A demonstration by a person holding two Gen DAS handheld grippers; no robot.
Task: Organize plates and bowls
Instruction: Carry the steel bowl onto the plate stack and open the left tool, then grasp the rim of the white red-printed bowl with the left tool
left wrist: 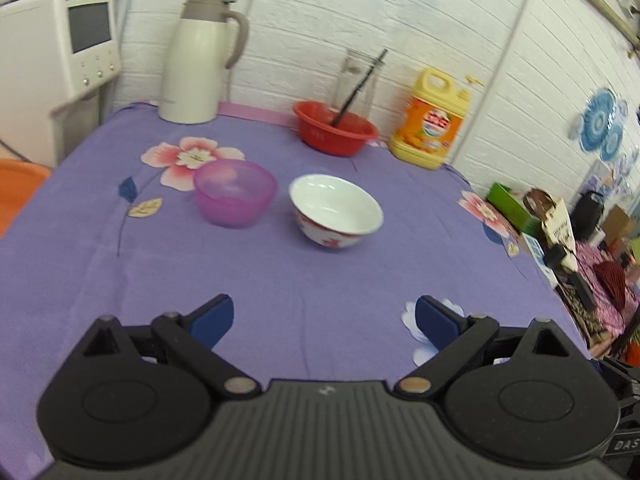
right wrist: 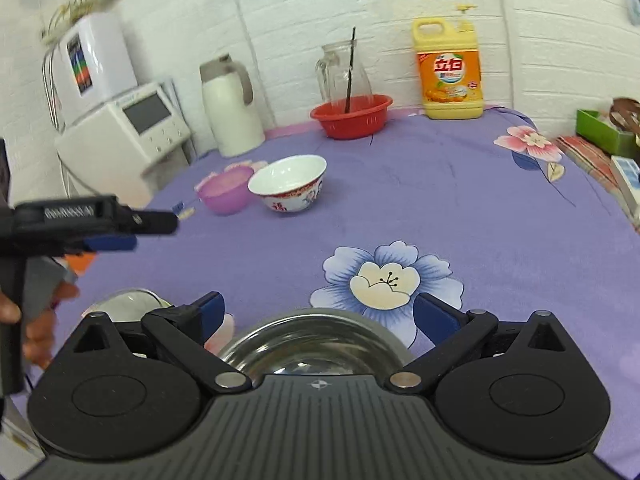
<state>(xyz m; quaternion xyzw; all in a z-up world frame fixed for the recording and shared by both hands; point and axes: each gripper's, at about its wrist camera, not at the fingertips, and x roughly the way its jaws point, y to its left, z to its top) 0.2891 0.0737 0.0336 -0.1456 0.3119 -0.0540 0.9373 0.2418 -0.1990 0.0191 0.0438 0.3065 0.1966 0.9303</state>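
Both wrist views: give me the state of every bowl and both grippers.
purple bowl: upright, empty
white bowl: upright, empty, beside purple bowl
steel bowl: upright, between open right jaws
red basin: holds dark stick
left gripper: open, empty
right gripper: open

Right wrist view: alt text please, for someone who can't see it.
The open right gripper hovers over a steel bowl on a purple floral tablecloth. Beyond sit a white bowl beside a purple bowl, with the left gripper entering from the left edge.
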